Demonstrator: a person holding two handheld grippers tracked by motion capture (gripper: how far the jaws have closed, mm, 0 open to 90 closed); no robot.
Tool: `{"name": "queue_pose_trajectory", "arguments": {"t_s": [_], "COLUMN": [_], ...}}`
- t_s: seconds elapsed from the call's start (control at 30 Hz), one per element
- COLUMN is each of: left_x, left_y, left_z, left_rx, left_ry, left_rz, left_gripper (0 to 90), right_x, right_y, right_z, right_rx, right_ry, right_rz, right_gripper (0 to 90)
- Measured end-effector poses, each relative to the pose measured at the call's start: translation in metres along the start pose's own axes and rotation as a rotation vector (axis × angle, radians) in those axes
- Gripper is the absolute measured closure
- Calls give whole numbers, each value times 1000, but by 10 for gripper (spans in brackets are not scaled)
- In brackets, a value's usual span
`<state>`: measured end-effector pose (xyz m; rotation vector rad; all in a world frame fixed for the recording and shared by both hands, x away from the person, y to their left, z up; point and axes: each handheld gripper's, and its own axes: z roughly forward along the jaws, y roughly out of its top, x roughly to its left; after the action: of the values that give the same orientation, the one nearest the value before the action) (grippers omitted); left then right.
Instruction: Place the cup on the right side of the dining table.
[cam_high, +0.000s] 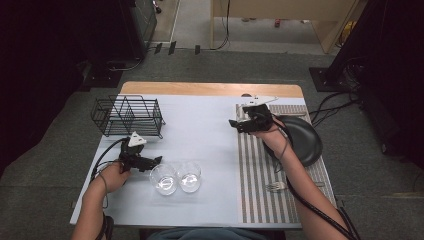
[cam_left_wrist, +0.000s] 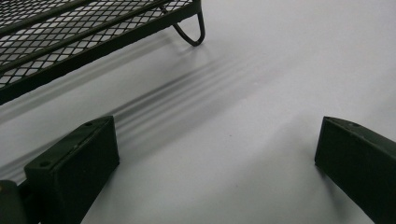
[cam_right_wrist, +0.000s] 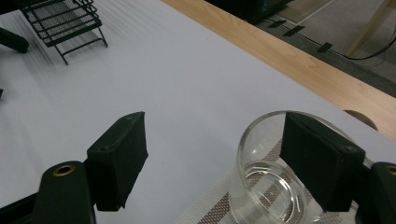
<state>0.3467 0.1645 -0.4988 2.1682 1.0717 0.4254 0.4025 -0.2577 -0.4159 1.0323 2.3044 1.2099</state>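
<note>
A wooden table (cam_high: 210, 89) is carrying a white sheet (cam_high: 200, 130) across most of its top, and a striped mat (cam_high: 260, 200) is lying along the sheet's right side. A black wire rack (cam_high: 128, 116) is standing at the far left of the sheet, and a black plate (cam_high: 302, 142) is sitting on the mat's right edge. The left gripper (cam_high: 157, 160) is hovering low over the sheet, near the rack and just beside two glasses (cam_high: 163, 178) standing upright and close together at the front. In the left gripper view its fingers (cam_left_wrist: 74, 163) are standing spread wide, holding nothing, with bare sheet between them and the rack's foot ahead. The right gripper (cam_high: 232, 124) is reaching over the far end of the mat. In the right gripper view its fingers (cam_right_wrist: 119, 154) are also spread well apart and pinching nothing. One finger is hanging over the bare sheet, well clear of a third glass (cam_right_wrist: 266, 186). The other finger is covering part of that glass's rim and wall, though I cannot tell whether it is touching it. This third glass is standing upright on the mat's left edge, empty and clear. A fork (cam_high: 275, 186) is lying on the mat near the front.
</note>
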Motion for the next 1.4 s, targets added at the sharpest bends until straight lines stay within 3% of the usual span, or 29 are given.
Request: {"name": "queue_pose_trajectory", "arguments": {"t_s": [0.63,1.4], "left_x": [0,0], "left_y": [0,0], "left_z": [0,0], "left_rx": [0,0], "left_ry": [0,0], "left_rz": [0,-1], "left_gripper": [0,0], "right_x": [26,53], "right_y": [-4,-15], "right_z": [13,29], "right_rx": [10,28], "right_ry": [99,204], "right_rz": [-64,-72], "right_gripper": [234,227]}}
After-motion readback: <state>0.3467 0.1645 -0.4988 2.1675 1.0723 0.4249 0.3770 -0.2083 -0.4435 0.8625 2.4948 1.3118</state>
